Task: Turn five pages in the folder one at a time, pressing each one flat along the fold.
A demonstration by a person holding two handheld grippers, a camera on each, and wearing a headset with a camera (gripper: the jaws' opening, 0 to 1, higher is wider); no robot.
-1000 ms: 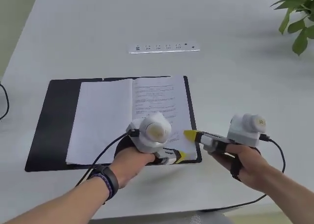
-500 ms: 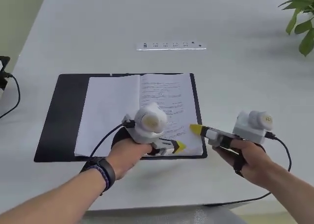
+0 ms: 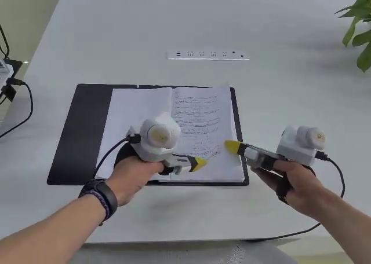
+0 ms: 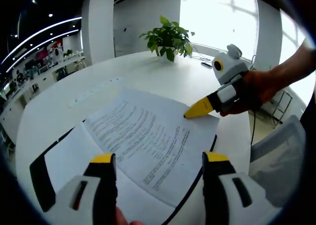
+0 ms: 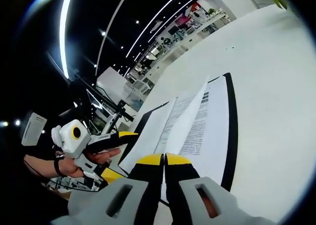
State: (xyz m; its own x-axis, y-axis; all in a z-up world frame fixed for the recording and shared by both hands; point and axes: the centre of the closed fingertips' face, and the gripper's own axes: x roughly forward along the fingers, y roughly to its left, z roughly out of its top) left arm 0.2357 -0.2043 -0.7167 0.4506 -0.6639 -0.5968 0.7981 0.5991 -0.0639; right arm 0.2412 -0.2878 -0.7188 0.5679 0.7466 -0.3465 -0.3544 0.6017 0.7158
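Down toward the near edge of the worktop (image 3: 290,73), about midway between its left and right edges, the black folder (image 3: 87,136) lies open. A blank left-hand page (image 3: 134,116) and a printed right-hand page (image 3: 207,116) meet at the fold (image 3: 172,102). In comes the right gripper (image 3: 231,147) from the right side, jaws closed tight together, yellow tip right at the outer edge of the printed page. The right gripper view has a sheet running up toward that tip, but whether paper is actually nipped between the jaws, I cannot tell. The left gripper (image 3: 196,162) hangs over the folder's near edge, close to the fold, jaws spread wide with nothing between them, and its own view looks straight through that gap at the printed page. My read is that this is the opening of a page turn, the pick-up of a single sheet; how many of the five are done can't be judged from here. The next move calls for one sheet only, its outer edge lifted and swung over the fold onto the left side. The left gripper should stay out of that arc, then drop in and press along the fold. Out toward the far edge sits a socket strip (image 3: 208,55), and a plant (image 3: 358,21) pokes in at the far right corner.
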